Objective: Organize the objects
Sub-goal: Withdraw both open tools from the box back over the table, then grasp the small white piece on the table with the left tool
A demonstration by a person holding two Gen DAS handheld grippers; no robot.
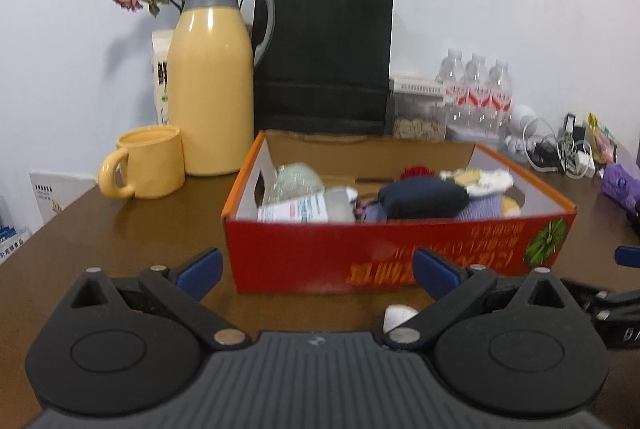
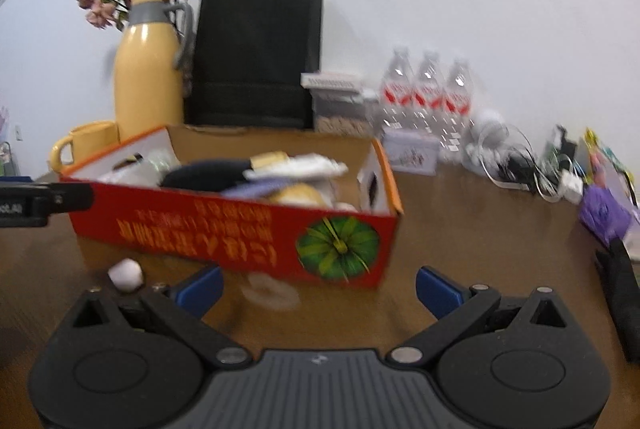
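A: Nearest?
B: The left tool [image 1: 316,271], released, holding nothing, above the desk [image 1: 160,229]. Right tool [image 2: 318,287], likewise spread.
A: The box?
B: Red cardboard box [image 1: 360,253] at twelve o'clock, filled with items; a small white ball [image 2: 125,275] at its seven o'clock.

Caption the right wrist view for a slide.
Open right gripper faces a red box of sundries; small white object lies beside it.

Glossy printed cardboard box [image 1: 400,249], matt black paper bag [image 1: 324,57], polished wood table [image 1: 140,229].
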